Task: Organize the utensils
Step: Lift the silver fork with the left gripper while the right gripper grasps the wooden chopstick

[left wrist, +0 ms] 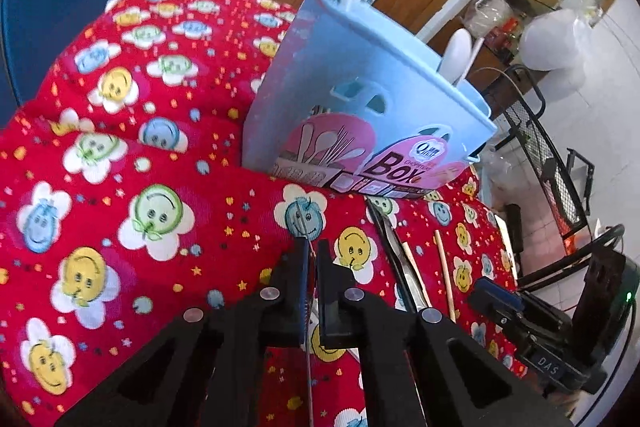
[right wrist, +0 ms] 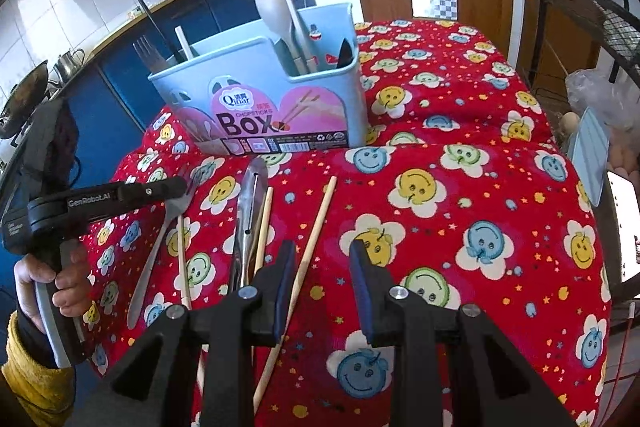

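Roughly midway, I judge: nearest, the right gripper (right wrist: pixel 322 269) hangs with jaws open above a loose chopstick (right wrist: pixel 306 269), while the left gripper (left wrist: pixel 313 269) has its jaws pinched on a thin metal utensil (left wrist: pixel 309 379). A fork (right wrist: pixel 160 239), peeler (right wrist: pixel 247 215) and more chopsticks (right wrist: pixel 263 223) await on the red cloth (right wrist: pixel 460 155). Beyond, the blue chopsticks box (right wrist: pixel 256 99) already holds several utensils.
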### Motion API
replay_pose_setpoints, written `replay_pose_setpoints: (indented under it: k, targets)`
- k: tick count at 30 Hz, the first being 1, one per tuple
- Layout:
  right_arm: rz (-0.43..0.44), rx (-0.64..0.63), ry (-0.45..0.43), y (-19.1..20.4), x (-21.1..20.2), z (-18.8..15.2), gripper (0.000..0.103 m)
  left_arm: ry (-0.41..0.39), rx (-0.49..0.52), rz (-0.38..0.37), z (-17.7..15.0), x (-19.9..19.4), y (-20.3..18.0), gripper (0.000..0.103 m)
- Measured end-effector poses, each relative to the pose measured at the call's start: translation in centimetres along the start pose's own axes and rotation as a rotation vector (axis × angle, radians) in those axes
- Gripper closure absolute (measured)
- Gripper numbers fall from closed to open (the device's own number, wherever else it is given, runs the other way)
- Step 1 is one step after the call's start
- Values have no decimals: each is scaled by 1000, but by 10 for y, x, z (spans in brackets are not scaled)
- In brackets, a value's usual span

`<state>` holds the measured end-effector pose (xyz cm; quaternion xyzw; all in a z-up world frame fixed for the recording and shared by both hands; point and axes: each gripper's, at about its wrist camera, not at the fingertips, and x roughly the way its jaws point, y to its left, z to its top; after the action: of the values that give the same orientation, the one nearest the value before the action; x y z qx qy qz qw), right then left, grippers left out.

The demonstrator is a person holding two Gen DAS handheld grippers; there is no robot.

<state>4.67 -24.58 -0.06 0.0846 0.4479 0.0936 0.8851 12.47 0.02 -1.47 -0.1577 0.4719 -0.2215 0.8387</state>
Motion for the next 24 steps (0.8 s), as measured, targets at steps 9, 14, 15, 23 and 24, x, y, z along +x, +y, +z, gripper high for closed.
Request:
replay_pose_setpoints:
  k: [9,14,15,23,24]
  targets:
    - [-8,-26,97,7,14,12,73,-149,82,88,1,-45,-10,101]
    - [-31,-39,187,9,29,20,80,-209,120,108,3,-62,-16,101]
    - [-37,-40,205,9,32,22,81,-216,126,110,3,-63,-17,101]
    - [-76,-69,267,14,45,34,92,-268,163,115,5,-74,-25,101]
    - [-70,-67,266,14,46,35,93,-272,163,113,5,-75,-25,102]
